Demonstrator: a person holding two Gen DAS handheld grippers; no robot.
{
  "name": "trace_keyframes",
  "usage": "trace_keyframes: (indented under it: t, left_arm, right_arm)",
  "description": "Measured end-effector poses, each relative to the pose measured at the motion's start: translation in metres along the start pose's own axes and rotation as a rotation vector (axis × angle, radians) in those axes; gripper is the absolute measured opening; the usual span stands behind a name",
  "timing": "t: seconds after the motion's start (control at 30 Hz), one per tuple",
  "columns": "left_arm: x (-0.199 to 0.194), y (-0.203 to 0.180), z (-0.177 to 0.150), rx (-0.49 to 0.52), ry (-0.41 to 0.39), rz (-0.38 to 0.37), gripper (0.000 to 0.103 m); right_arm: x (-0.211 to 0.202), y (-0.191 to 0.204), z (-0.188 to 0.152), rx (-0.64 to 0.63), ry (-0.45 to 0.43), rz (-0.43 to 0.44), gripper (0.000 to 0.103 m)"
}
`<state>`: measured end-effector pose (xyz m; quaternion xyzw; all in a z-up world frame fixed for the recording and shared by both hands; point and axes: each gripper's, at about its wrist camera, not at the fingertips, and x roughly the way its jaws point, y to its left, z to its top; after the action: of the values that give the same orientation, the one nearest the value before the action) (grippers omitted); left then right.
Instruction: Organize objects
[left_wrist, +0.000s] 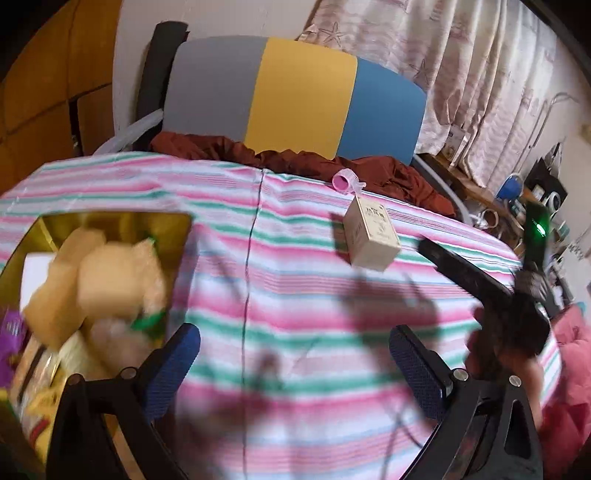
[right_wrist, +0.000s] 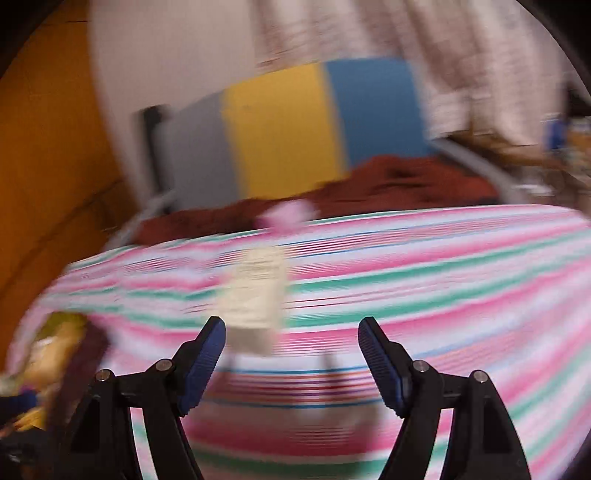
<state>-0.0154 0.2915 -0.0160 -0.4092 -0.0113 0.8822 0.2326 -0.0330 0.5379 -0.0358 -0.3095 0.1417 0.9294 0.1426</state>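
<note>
Right wrist view is blurred: your right gripper (right_wrist: 291, 354) is spread wide and empty, the small beige carton (right_wrist: 255, 295) at 11 o'clock just ahead. Slow down, centre it, then close. Your left gripper (left_wrist: 295, 369) also gapes empty.

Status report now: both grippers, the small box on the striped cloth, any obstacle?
Left gripper open, empty. Right gripper open, empty, view blurred. Small cream cardboard box alone on striped cloth; pink plastic clip behind it. No obstacle seen.

Tricolour chair back (left_wrist: 295, 99), curtain (left_wrist: 461, 62), perhaps wardrobe (left_wrist: 48, 81).
</note>
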Motion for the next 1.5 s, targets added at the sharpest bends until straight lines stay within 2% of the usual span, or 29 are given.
trace_keyframes:
  t: [0.03,0.1,0.17,0.37,0.5,0.57,0.63,0.67,0.7,0.77,0.8,0.93,1.03,1.07,1.13,1.27,1.4,1.5]
  left_arm:
    - [0.007,-0.005,0.005,0.009,-0.007,0.008,0.103]
    - [0.030,-0.022,0.021,0.033,0.002,0.016,0.103]
    - [0.049,-0.037,0.033,0.050,-0.006,0.011,0.103]
    - [0.111,-0.089,0.060,0.141,0.013,0.012,0.103]
    - [0.142,-0.110,0.064,0.233,0.000,0.067,0.102]
    - [0.149,-0.107,0.061,0.252,-0.031,0.059,0.097]
    - [0.155,-0.104,0.058,0.296,-0.057,0.114,0.069]
    - [0.156,-0.102,0.055,0.317,-0.059,0.128,0.061]
    - [0.158,-0.096,0.053,0.333,-0.055,0.123,0.057]
    - [0.158,-0.083,0.055,0.293,-0.044,0.068,0.056]
    - [0.155,-0.076,0.056,0.276,-0.056,0.080,0.054]
    - [0.146,-0.056,0.046,0.314,-0.107,0.125,0.053]
    - [0.137,-0.041,0.036,0.296,-0.139,0.145,0.053]
    - [0.135,-0.038,0.035,0.285,-0.143,0.155,0.053]
    - [0.137,-0.034,0.035,0.264,-0.144,0.177,0.053]
    - [0.137,-0.034,0.033,0.269,-0.148,0.184,0.053]
    - [0.137,-0.032,0.033,0.262,-0.153,0.178,0.054]
    - [0.137,-0.028,0.034,0.238,-0.149,0.156,0.054]
  right_arm:
    - [-0.001,-0.008,-0.003,0.010,-0.017,-0.130,0.076]
    - [0.000,-0.016,-0.006,-0.005,-0.028,-0.337,0.076]
    - [0.002,-0.021,-0.013,-0.030,-0.037,-0.495,0.076]
    - [-0.007,-0.020,-0.017,-0.019,-0.104,-0.470,0.076]
    - [-0.004,-0.019,-0.017,-0.025,-0.102,-0.476,0.076]
    - [0.000,-0.022,-0.016,-0.024,-0.089,-0.476,0.076]
    - [0.001,-0.022,-0.018,-0.022,-0.080,-0.468,0.076]
    - [0.001,-0.023,-0.018,-0.020,-0.079,-0.468,0.076]
    - [0.000,-0.023,-0.019,-0.020,-0.079,-0.466,0.076]
    - [0.001,-0.023,-0.020,-0.018,-0.076,-0.459,0.076]
    - [0.001,-0.023,-0.020,-0.016,-0.073,-0.457,0.076]
    - [0.008,-0.027,-0.020,-0.006,-0.027,-0.422,0.076]
    - [0.024,-0.028,-0.014,0.003,0.066,-0.322,0.076]
    - [0.032,-0.024,-0.007,0.003,0.089,-0.249,0.076]
    - [0.040,-0.014,0.007,-0.020,0.091,-0.209,0.076]
    - [0.073,0.013,0.060,-0.038,0.118,-0.110,0.076]
    - [0.113,0.028,0.100,0.001,0.137,-0.060,0.076]
    - [0.150,0.047,0.120,-0.035,0.181,-0.035,0.076]
